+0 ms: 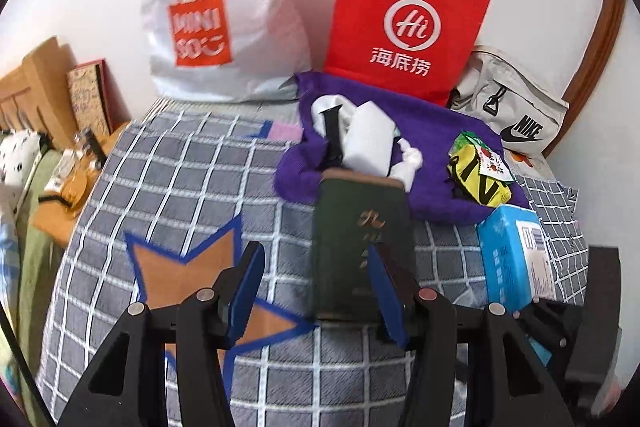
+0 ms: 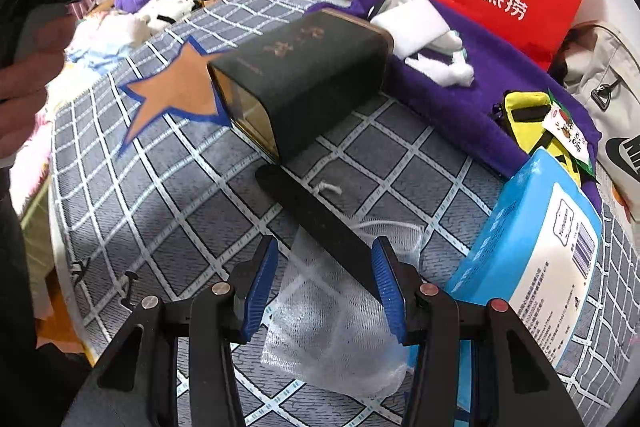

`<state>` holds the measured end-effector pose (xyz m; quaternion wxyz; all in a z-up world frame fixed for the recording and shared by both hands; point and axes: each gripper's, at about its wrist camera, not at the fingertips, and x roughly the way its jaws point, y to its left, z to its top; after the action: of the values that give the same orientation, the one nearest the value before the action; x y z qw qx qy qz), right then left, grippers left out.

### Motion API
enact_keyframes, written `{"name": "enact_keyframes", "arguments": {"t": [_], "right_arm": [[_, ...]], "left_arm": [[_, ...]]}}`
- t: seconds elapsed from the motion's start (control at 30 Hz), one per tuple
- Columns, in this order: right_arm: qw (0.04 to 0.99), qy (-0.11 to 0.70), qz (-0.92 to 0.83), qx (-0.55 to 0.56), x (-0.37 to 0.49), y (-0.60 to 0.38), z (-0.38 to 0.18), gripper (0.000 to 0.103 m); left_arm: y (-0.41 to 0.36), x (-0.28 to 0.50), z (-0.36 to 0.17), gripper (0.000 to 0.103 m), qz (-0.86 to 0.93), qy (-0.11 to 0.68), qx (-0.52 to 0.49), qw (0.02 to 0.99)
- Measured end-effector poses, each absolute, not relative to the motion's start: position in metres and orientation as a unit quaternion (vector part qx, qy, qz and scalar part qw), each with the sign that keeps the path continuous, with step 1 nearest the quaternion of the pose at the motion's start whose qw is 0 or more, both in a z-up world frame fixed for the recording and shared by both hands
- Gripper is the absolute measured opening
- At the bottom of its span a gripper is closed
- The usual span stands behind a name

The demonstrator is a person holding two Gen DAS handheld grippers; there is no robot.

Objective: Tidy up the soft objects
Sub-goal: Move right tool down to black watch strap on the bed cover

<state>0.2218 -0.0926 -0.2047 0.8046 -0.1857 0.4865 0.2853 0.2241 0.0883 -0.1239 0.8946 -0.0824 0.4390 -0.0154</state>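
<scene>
On the grey checked bed cover (image 2: 132,211), a white mesh bag (image 2: 332,331) and a black strap (image 2: 320,223) lie between the blue pads of my right gripper (image 2: 325,287). Its jaws stand apart, and I see no pad pressing on either thing. A dark green box (image 2: 304,83) lies on its side just beyond. My left gripper (image 1: 316,291) is open above the cover, with the green box (image 1: 360,227) lying behind its right finger. Farther back a purple cloth (image 1: 432,143) carries white rolled cloths (image 1: 368,139) and a yellow-black pouch (image 1: 476,175).
A red paper bag (image 1: 404,15) and a white plastic bag (image 1: 216,19) stand against the wall, with a pale Nike bag (image 1: 516,111) to the right. A blue tissue pack (image 2: 528,247) lies right of my right gripper. A hand (image 2: 24,87) is at the left edge.
</scene>
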Motion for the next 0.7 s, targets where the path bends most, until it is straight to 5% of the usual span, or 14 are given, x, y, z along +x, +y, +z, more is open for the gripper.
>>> {"name": "enact_keyframes", "arguments": {"t": [0.53,0.7], "right_arm": [[0.792,0.499,0.268,-0.227,0.238,-0.07,-0.222,0.046],[0.784,0.516,0.281,-0.201,0.234,-0.075,-0.22,0.012]], "left_arm": [[0.117,0.183,-0.141,0.051,-0.012,0.443,-0.117,0.888],[0.123,0.176,-0.141,0.052,-0.008,0.443,-0.123,0.888]]}}
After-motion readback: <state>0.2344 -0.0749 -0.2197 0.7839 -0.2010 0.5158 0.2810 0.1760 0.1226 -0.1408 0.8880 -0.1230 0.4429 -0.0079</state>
